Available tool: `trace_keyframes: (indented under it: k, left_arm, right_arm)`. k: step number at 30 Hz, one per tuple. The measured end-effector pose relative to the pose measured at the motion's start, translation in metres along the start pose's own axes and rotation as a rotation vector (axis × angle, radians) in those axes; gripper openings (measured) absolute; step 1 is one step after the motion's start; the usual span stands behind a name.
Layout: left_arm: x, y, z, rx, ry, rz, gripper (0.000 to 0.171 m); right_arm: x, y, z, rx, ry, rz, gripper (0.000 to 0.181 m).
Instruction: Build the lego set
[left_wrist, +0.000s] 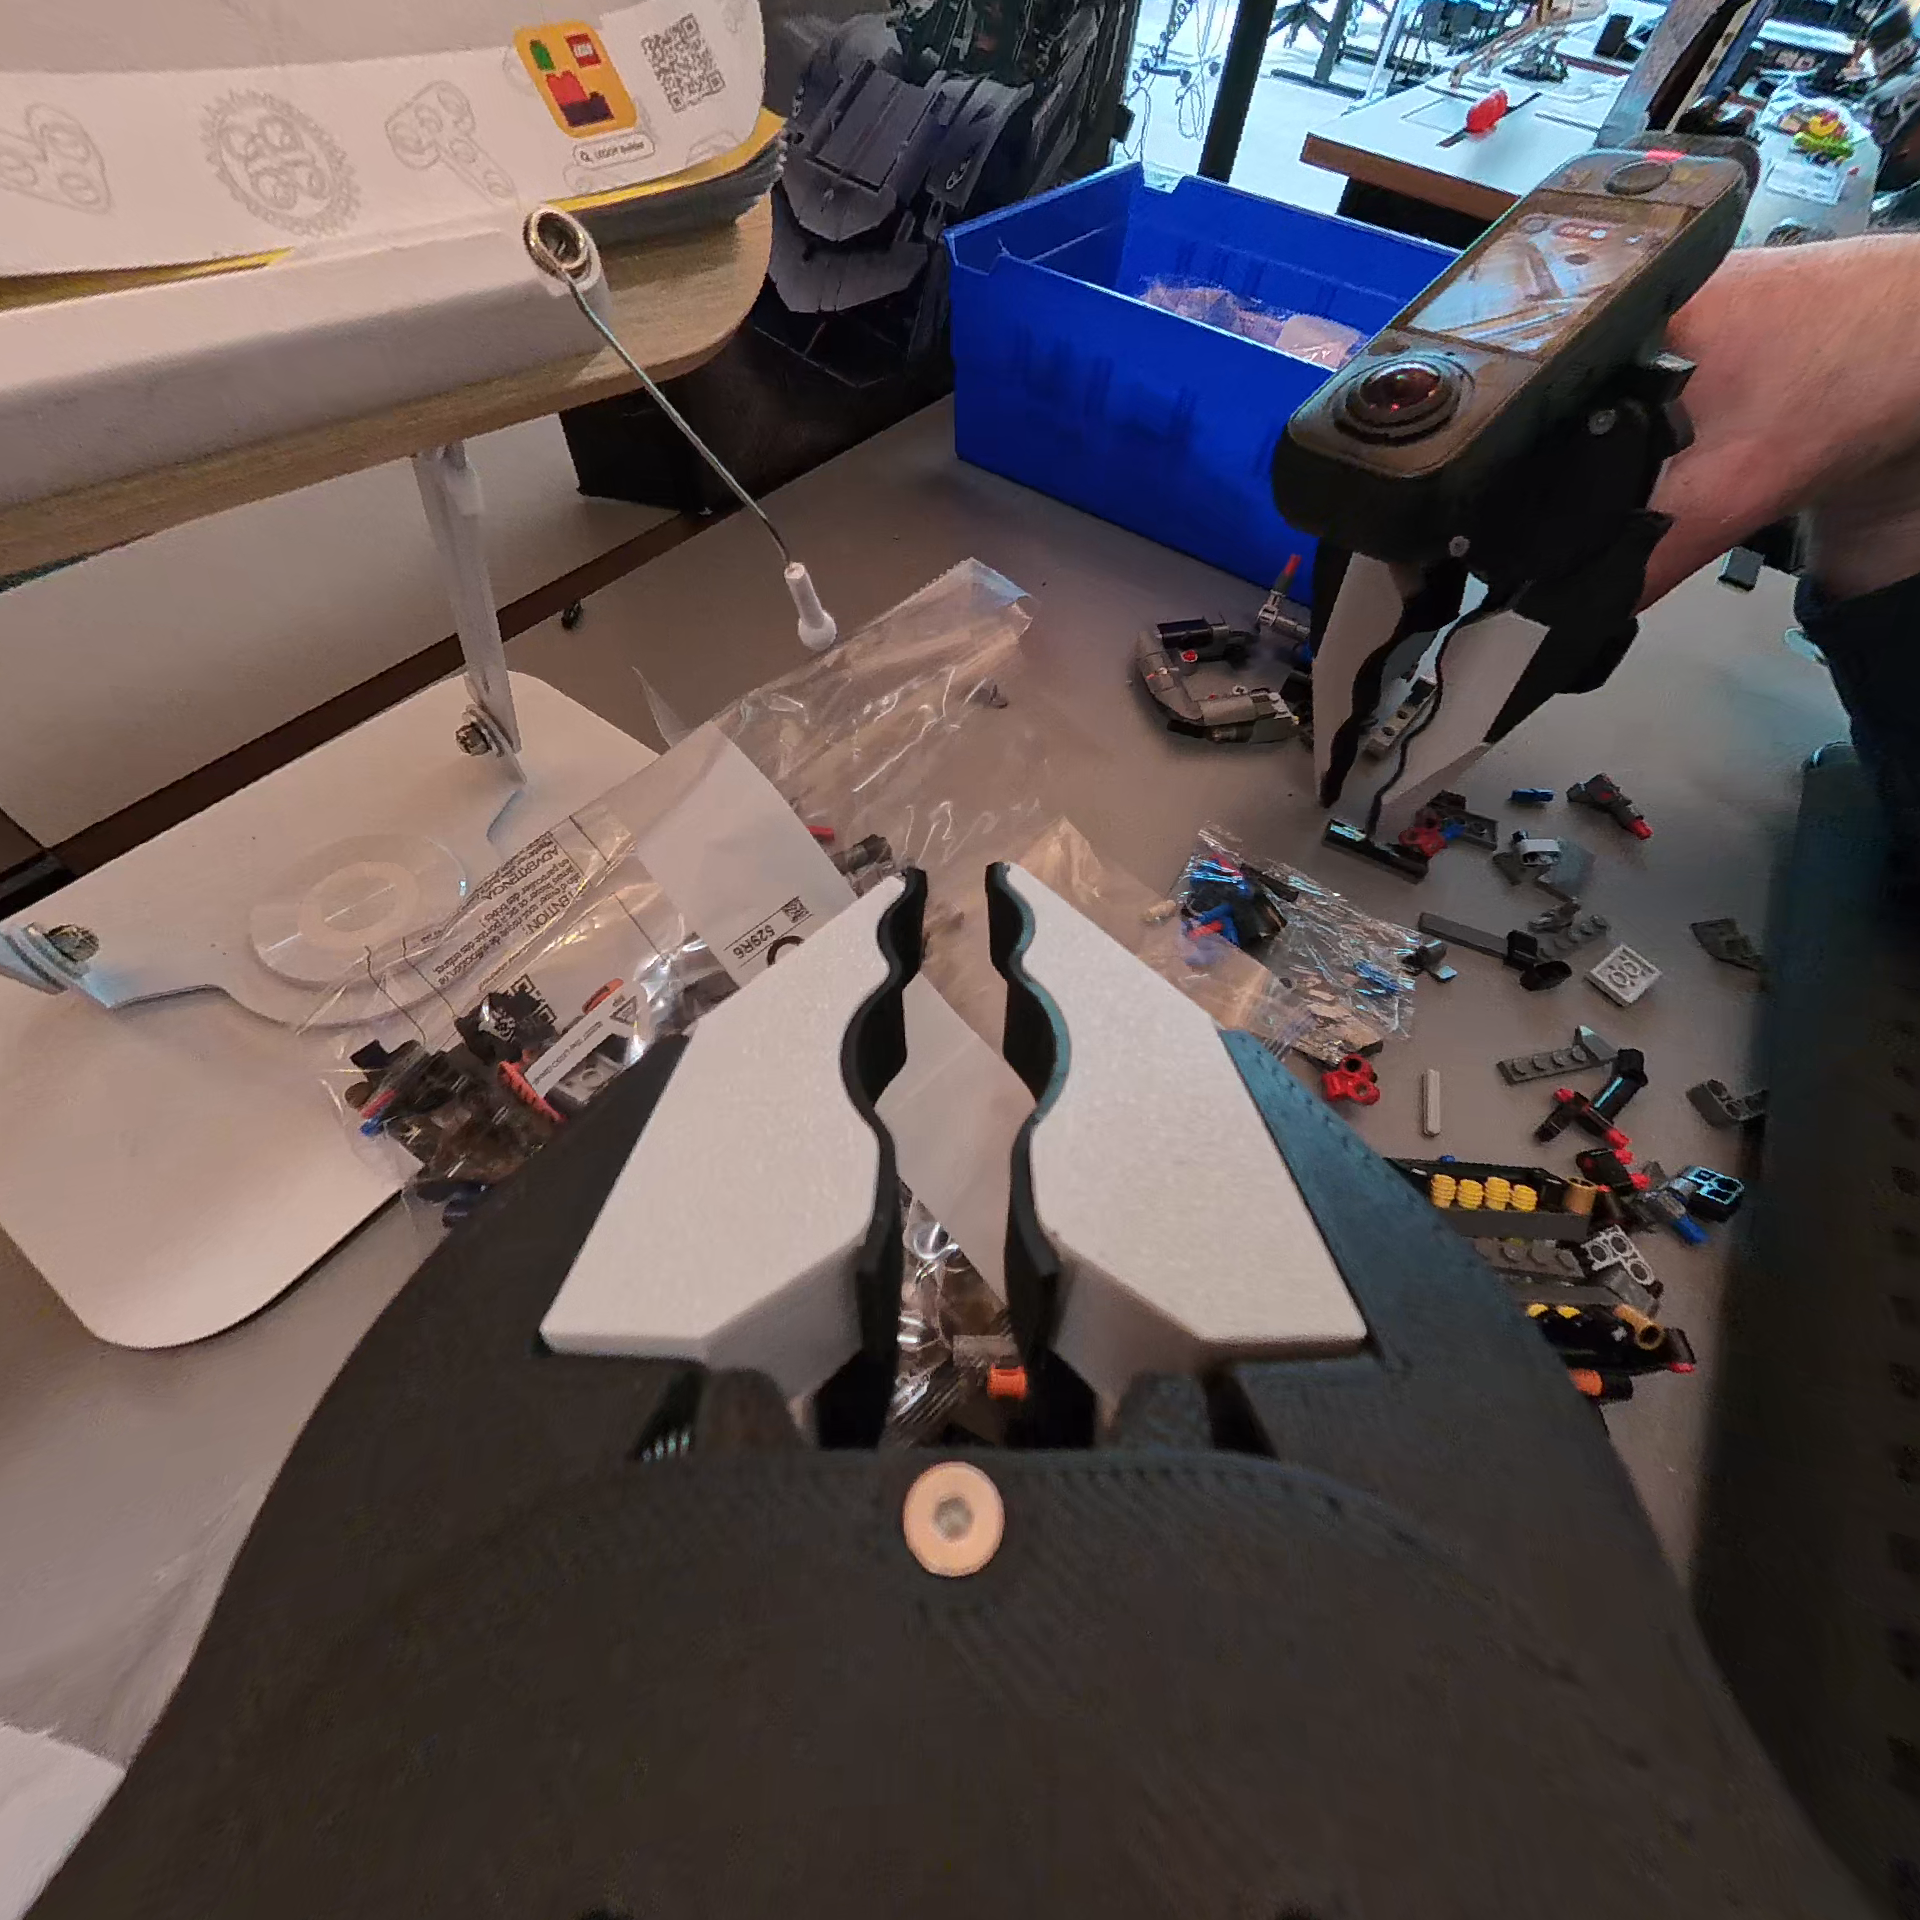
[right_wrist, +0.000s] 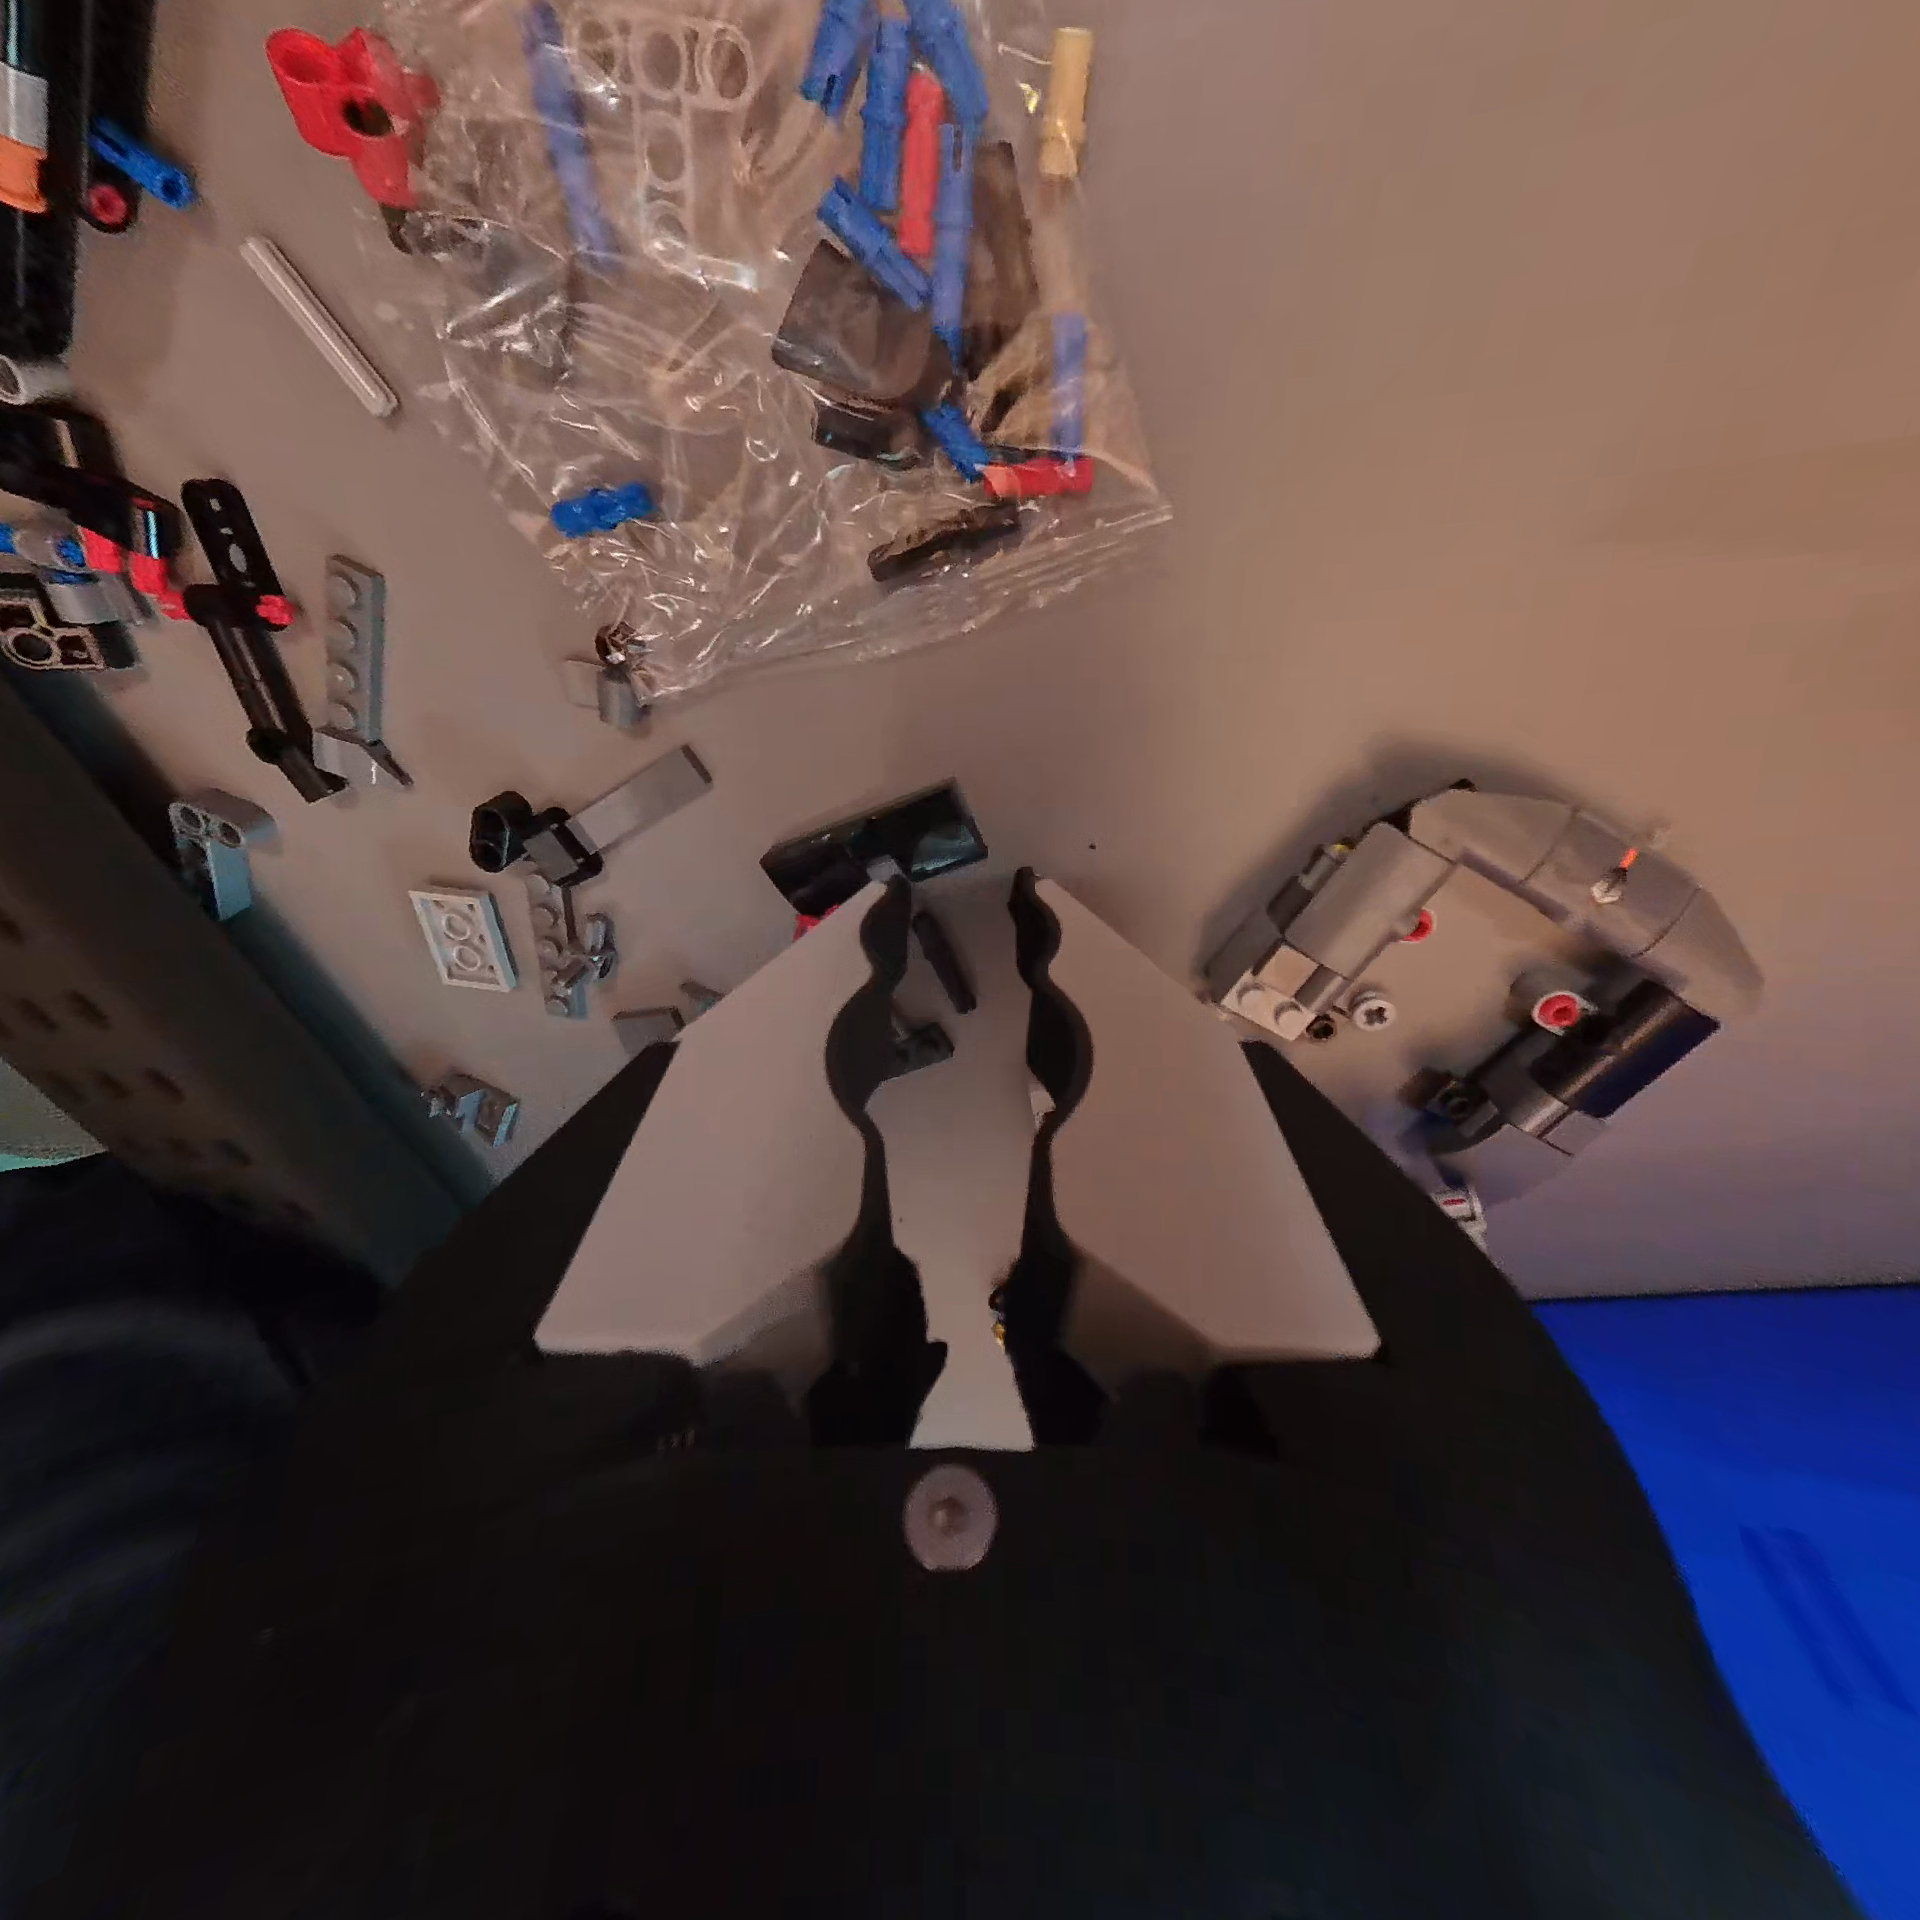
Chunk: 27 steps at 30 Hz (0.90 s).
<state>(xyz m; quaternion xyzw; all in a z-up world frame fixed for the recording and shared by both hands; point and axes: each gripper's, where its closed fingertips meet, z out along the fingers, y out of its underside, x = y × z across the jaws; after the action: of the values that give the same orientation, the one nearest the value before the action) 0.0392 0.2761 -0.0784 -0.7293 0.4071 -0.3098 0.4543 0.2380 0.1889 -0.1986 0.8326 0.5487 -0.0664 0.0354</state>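
My left gripper (left_wrist: 956, 883) is open and empty, hovering over clear bags of Lego parts (left_wrist: 499, 1039). My right gripper (right_wrist: 958, 883) is open and points down close to the grey table, held by a hand; it also shows in the left wrist view (left_wrist: 1366, 800). Below its tips lie a black tile (right_wrist: 883, 842) and a small black pin piece (right_wrist: 940, 966). A partly built grey assembly (right_wrist: 1475, 977) lies just right of it and also shows in the left wrist view (left_wrist: 1205, 675). A small bag of blue and red pins (right_wrist: 810, 343) lies beyond.
Loose grey, black and red parts (left_wrist: 1558, 935) are scattered at the right, with a black and yellow sub-build (left_wrist: 1507, 1205). A blue bin (left_wrist: 1122, 416) stands at the back. An instruction booklet (left_wrist: 312, 135) rests on a white stand (left_wrist: 156, 1143) at the left. A dark chair (left_wrist: 1829, 1143) borders the right. Across from one pair of fingers to the other is roughly 25 cm.
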Motion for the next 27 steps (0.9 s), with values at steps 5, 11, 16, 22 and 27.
trace_keyframes:
  k: [5, 11, 16, 22, 27]
  left_arm:
    - [0.002, 0.000, 0.001, -0.005, 0.001, 0.005, 0.010]
    - [0.003, 0.002, 0.004, -0.014, 0.002, 0.009, 0.010]
    - [0.002, 0.002, 0.004, -0.014, 0.001, 0.008, 0.010]
    - [0.006, 0.003, 0.007, -0.022, 0.011, 0.016, 0.010]
    - [0.013, 0.004, 0.011, -0.031, 0.025, 0.033, 0.010]
  right_arm:
    - [-0.015, 0.002, -0.006, 0.025, -0.074, 0.036, 0.039]
    - [-0.018, -0.007, 0.001, 0.005, -0.029, -0.007, 0.051]
    - [-0.015, -0.008, 0.001, -0.008, -0.010, 0.004, 0.034]
    - [-0.020, -0.015, 0.001, 0.033, -0.036, -0.033, 0.023]
    - [-0.028, -0.027, -0.001, 0.088, -0.059, -0.099, 0.000]
